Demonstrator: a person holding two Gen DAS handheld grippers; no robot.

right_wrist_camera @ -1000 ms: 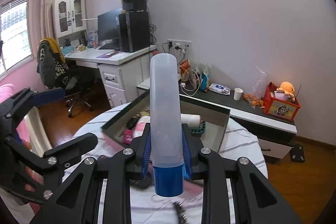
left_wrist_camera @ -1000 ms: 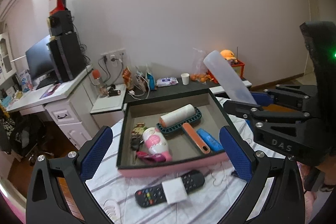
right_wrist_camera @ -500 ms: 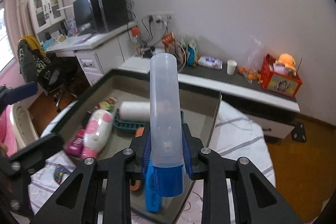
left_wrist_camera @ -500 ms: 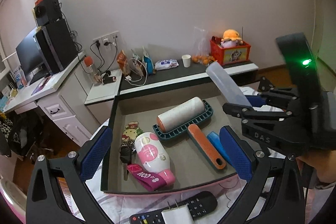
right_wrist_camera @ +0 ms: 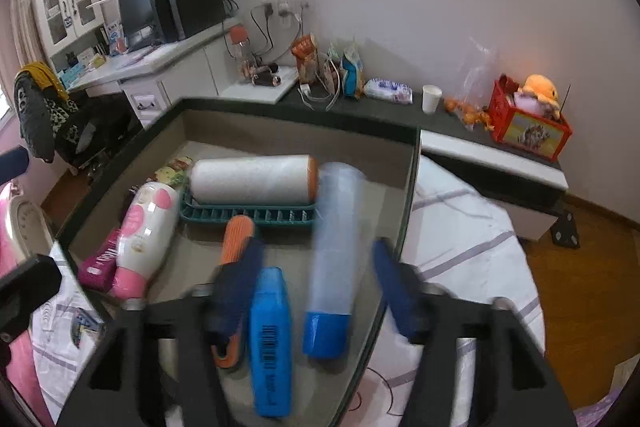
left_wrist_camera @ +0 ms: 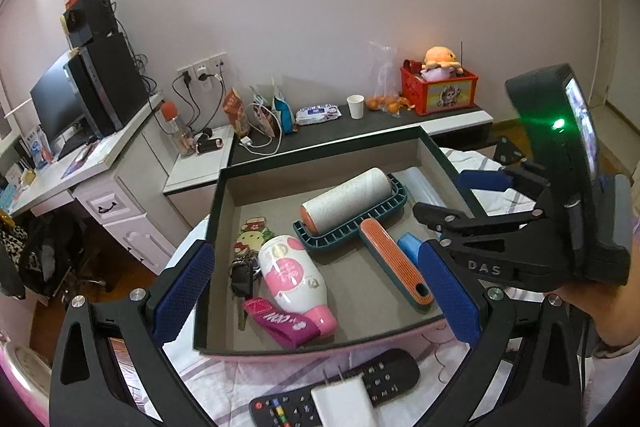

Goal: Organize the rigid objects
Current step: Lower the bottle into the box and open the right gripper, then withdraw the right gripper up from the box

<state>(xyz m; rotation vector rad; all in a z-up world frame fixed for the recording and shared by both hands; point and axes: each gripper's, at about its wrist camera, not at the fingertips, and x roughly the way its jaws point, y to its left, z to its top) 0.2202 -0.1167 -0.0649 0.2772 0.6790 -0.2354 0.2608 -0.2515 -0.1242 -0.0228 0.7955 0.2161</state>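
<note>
Nearest, a remote (left_wrist_camera: 336, 387) still lay outside the box (left_wrist_camera: 320, 347), before its front wall. The left gripper (left_wrist_camera: 316, 299) hovered there, wide and empty. The right gripper (right_wrist_camera: 316, 287) had just opened, fingers clear of the bottle (right_wrist_camera: 332, 255), which lay inside by the right wall, beyond the roller (right_wrist_camera: 252, 179).

In the right wrist view, the tray (right_wrist_camera: 404, 223) holds everything: the tube (right_wrist_camera: 334, 251) lies along its right wall, the flat box (right_wrist_camera: 270, 339) just left of the tube, and the lint roller (right_wrist_camera: 250, 179) across the middle. The bottle (right_wrist_camera: 146, 223) lies at the tray's left side. The remote (left_wrist_camera: 340, 387) lies outside the tray, before its near wall.
</note>
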